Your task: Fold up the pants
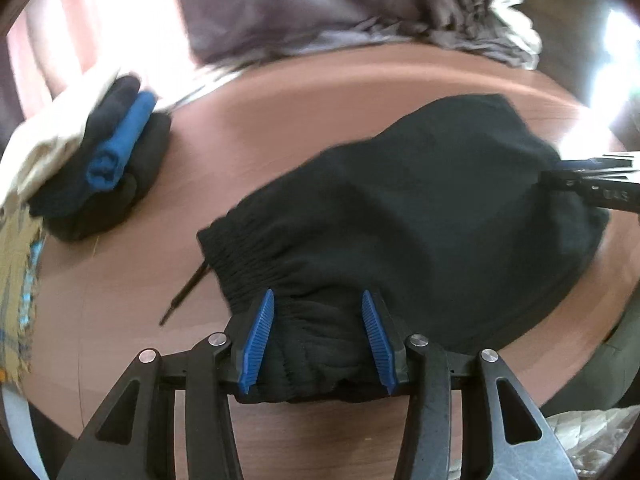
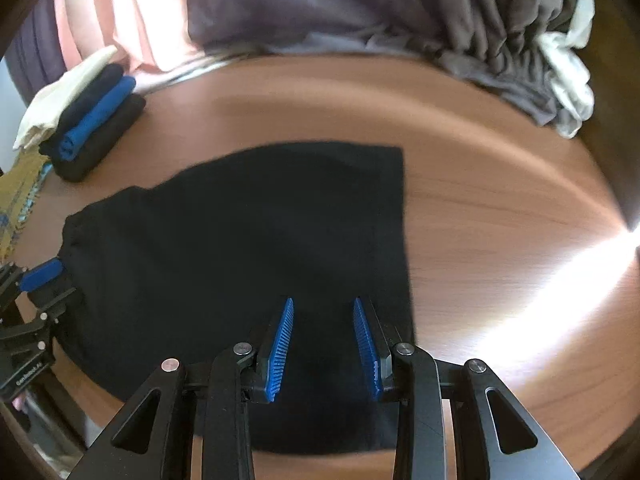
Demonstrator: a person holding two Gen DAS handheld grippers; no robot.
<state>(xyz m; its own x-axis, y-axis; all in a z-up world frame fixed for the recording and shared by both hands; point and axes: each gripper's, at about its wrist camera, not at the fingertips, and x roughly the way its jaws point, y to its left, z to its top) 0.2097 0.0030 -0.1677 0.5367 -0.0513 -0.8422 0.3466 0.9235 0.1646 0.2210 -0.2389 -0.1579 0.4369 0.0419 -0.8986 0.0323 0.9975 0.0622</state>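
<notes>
Reddish-brown wooden tabletop [image 2: 500, 208] fills both views, with a grey curtain [image 2: 320, 4] hanging behind its far edge and strong glare falling across the right side. Black fabric pants [image 2: 240, 232] lie on the middle of the table, folded into a broad dark panel with a straight edge on the right and the gathered elastic waistband [image 1: 256, 248] at the left; a thin black drawstring [image 1: 184, 296] trails from it onto the wood.

In the left wrist view, the left gripper [image 1: 318, 336] has its blue ribbed fingers [image 1: 258, 340] spread apart, with bunched waistband cloth filling the gap between them; whether they actually pinch it cannot be told. The right gripper [image 2: 322, 348] likewise sits with its fingers parted over the near right corner of the pants, cloth between them, and its grip is equally unclear.

At the far left of the table sits a stack of folded clothes [image 2: 96, 128], black and blue with a cream piece beside it, well apart from the pants. A crumpled grey and white heap of cloth [image 2: 552, 80] lies at the far right edge. A yellow patterned cloth [image 1: 20, 272] shows at the left margin.
</notes>
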